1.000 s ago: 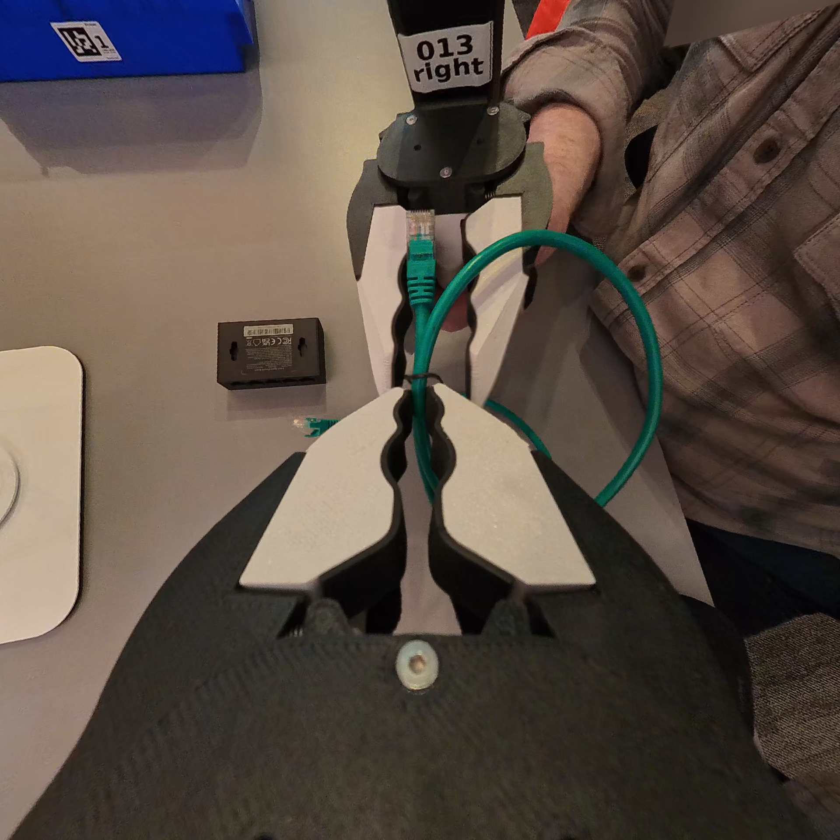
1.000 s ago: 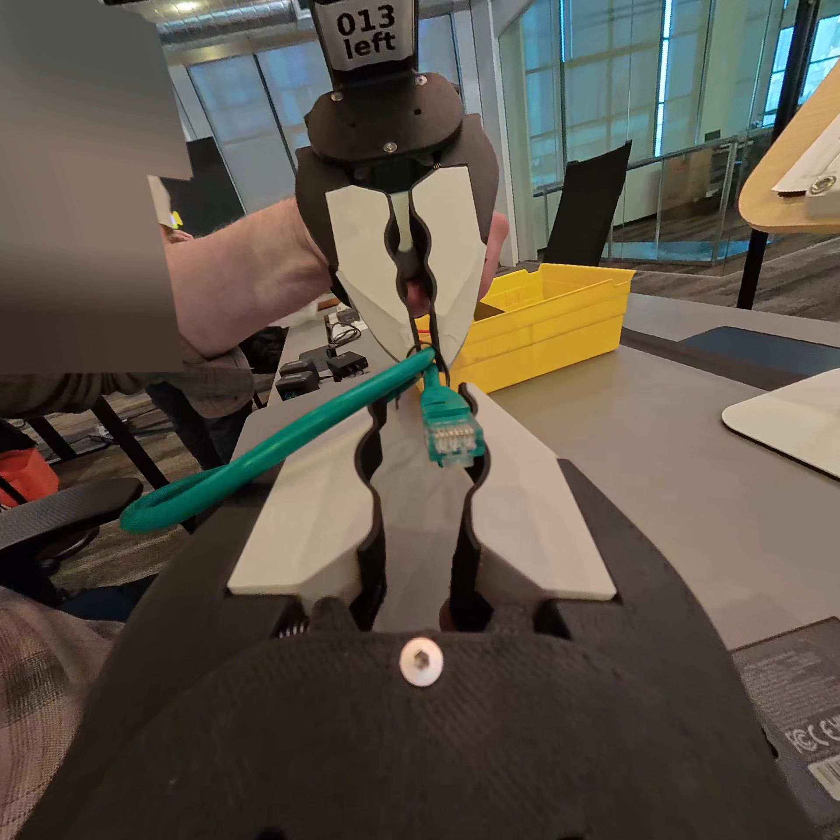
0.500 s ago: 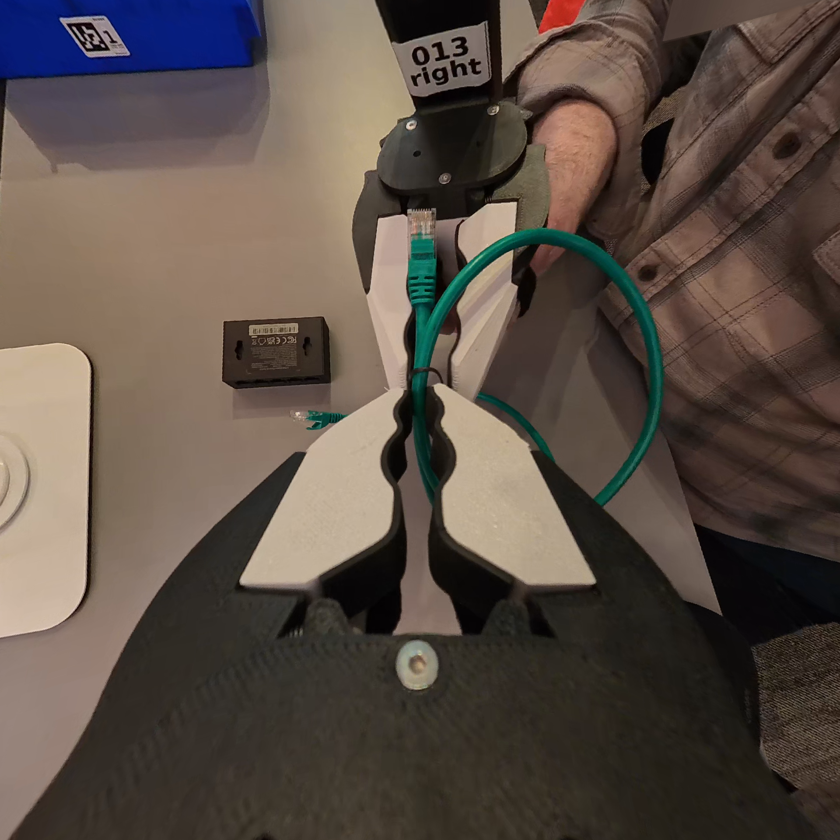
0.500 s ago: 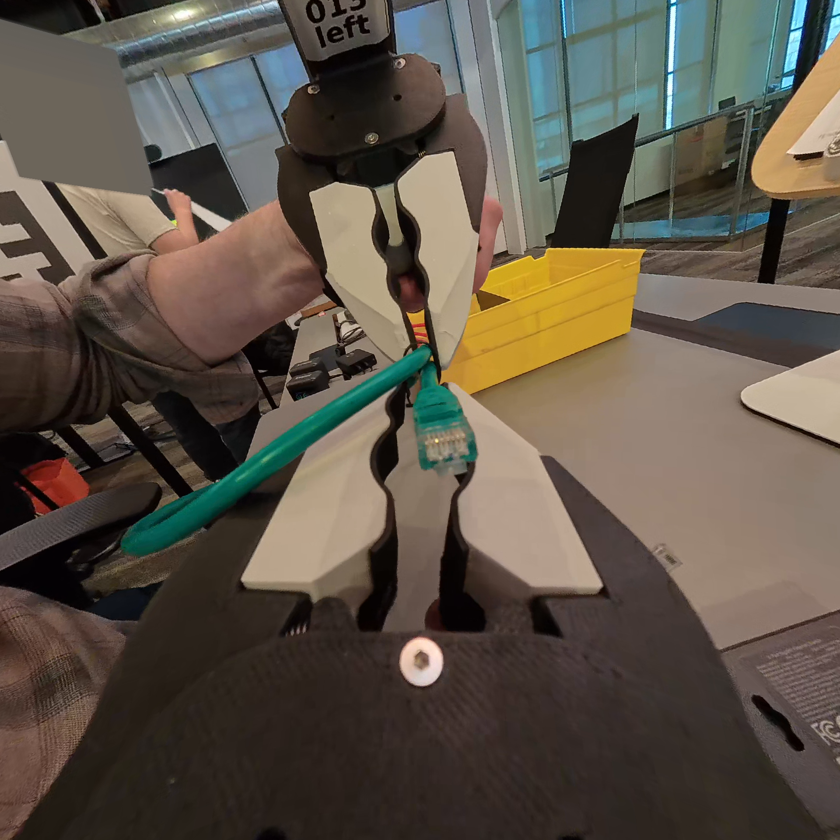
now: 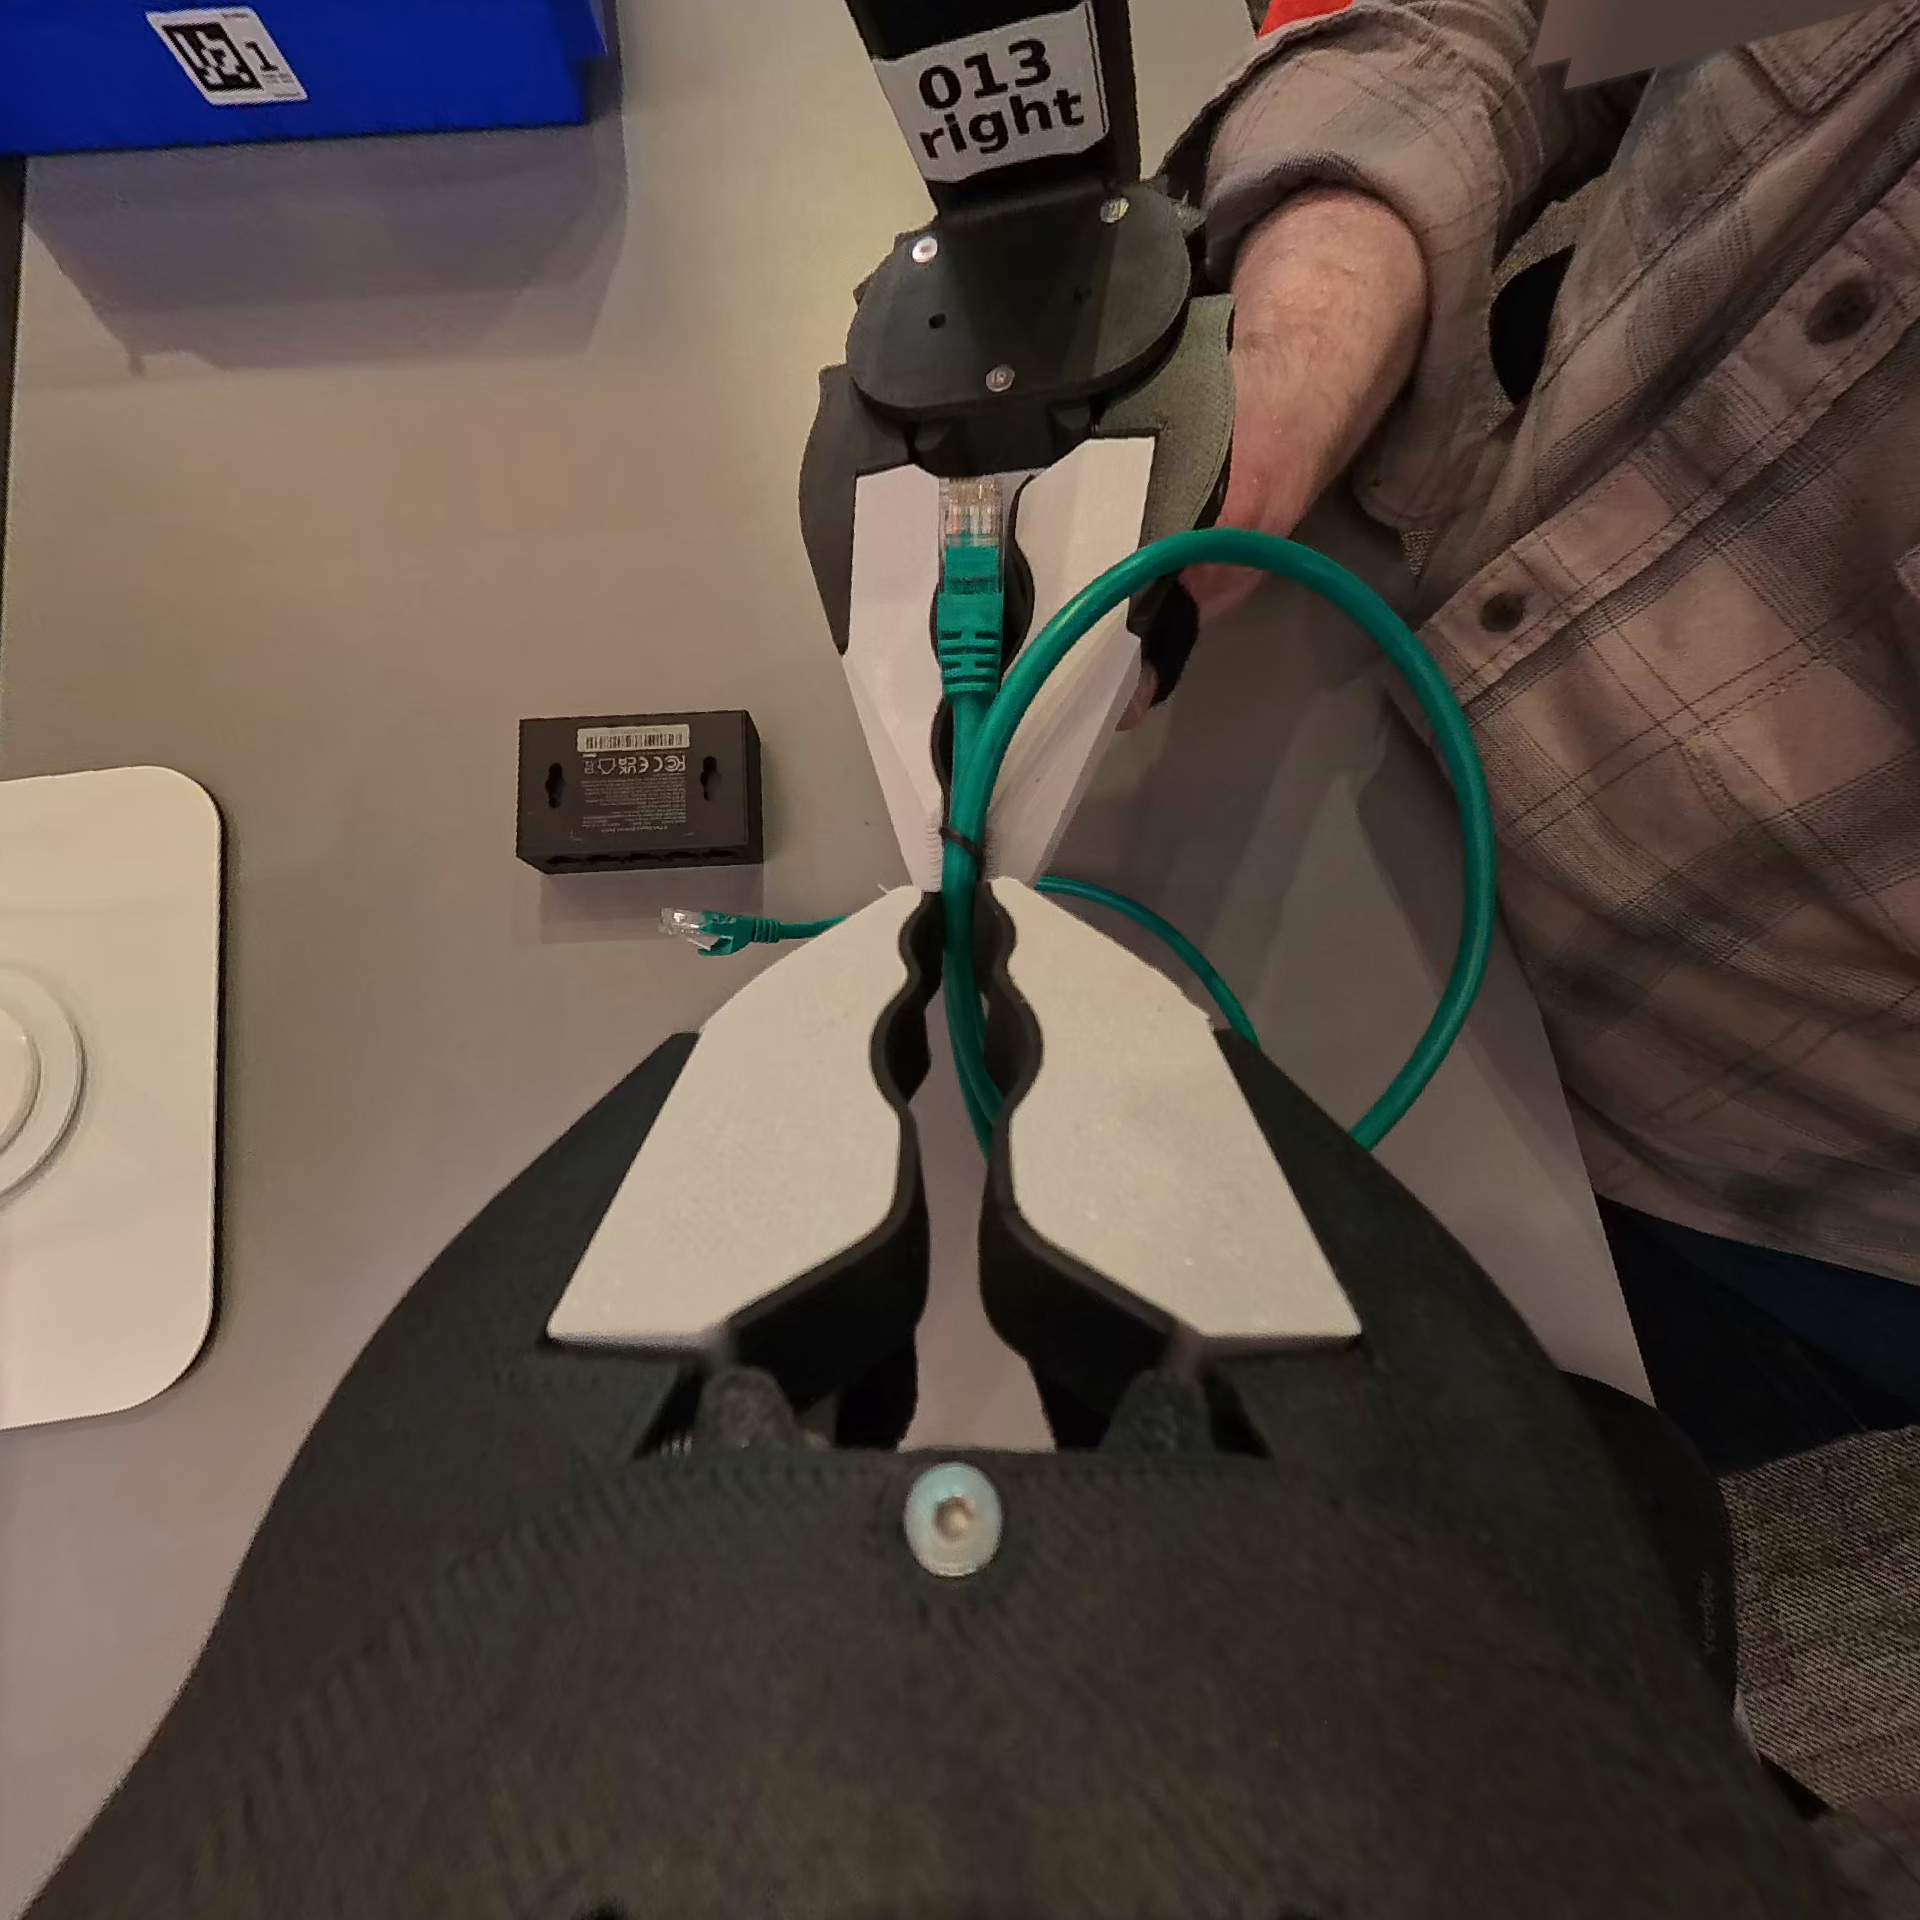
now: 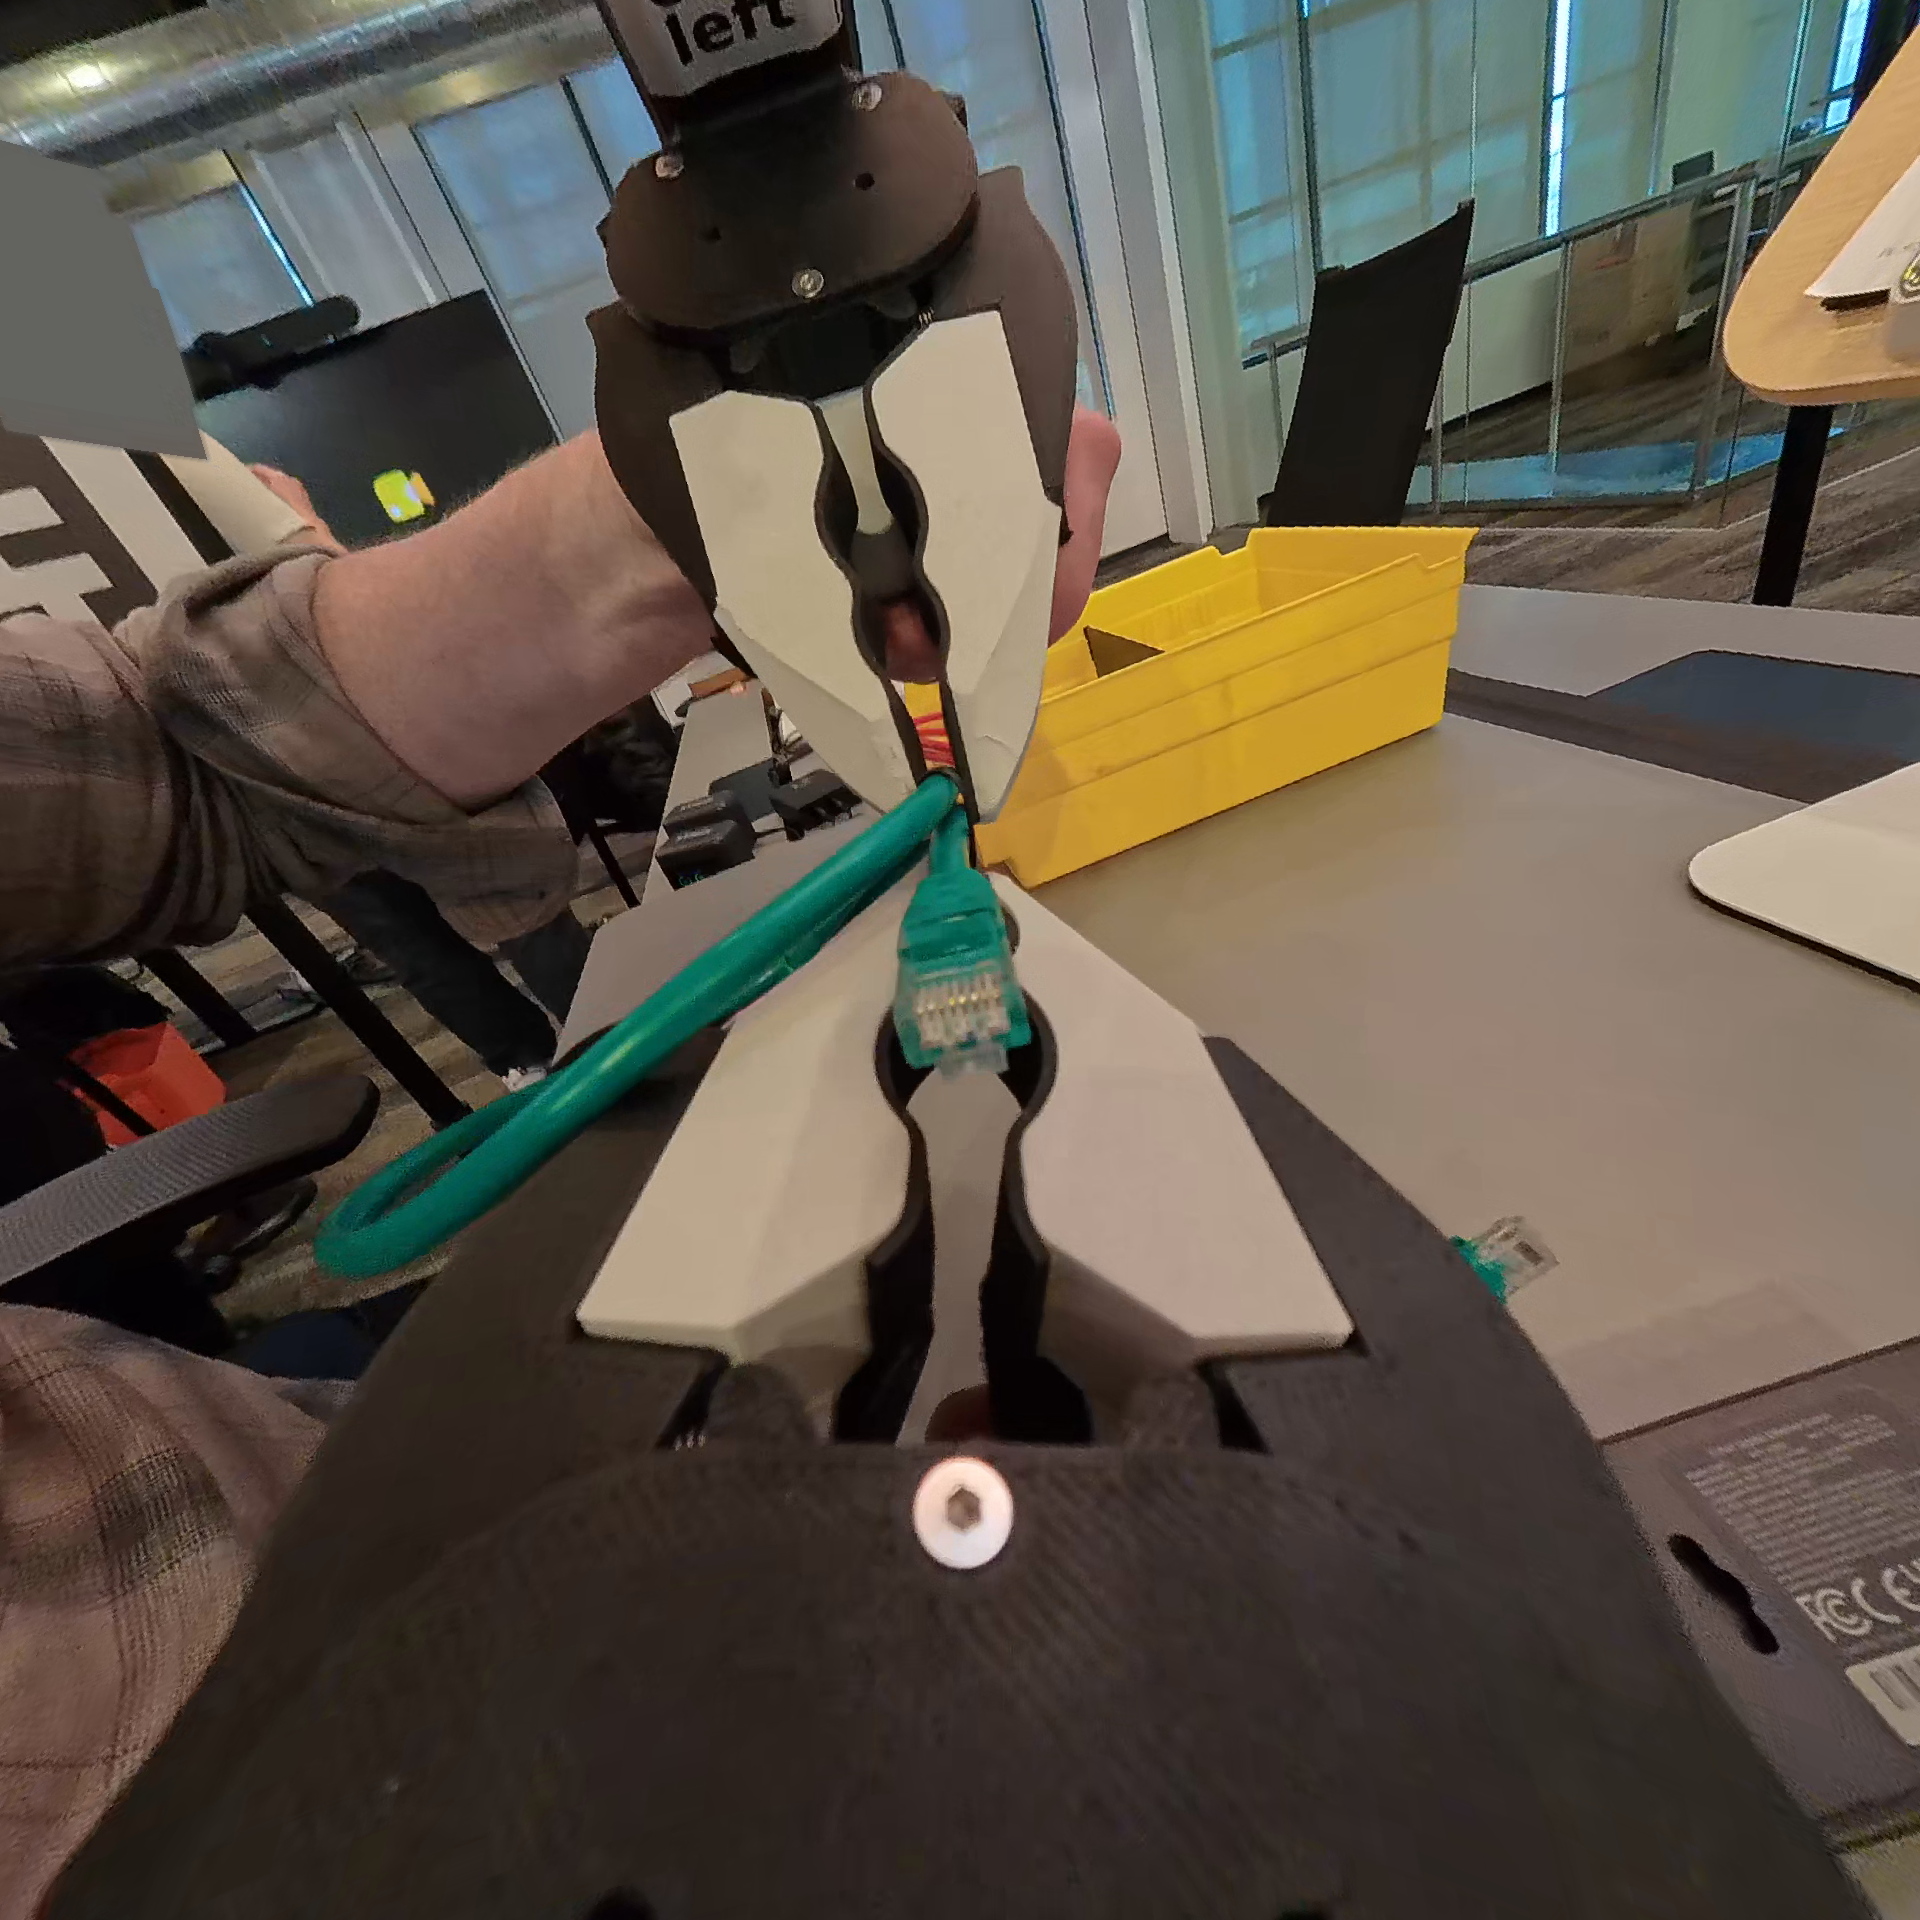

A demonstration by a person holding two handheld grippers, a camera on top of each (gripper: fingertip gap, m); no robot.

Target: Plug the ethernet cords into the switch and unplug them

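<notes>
Green ethernet cord (image 5: 1455, 831) looped above grey bench (image 5: 416, 520), pinched between facing tools.
Left tool (image 5: 961, 914) clamped on cord; right tool (image 6: 961, 1049) closed around clear plug (image 6: 956, 1013); black switch (image 5: 639, 790) nearby.

Black tool (image 5: 951, 914) bodies, white fingers (image 5: 790, 1122), plaid sleeves (image 5: 1351, 114).

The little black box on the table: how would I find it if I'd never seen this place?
Start at the grey table, between the blue bin and the white pad. The black box lies alone, a loose green plug just beside it. It alone is dark, with two keyhole slots.
</notes>
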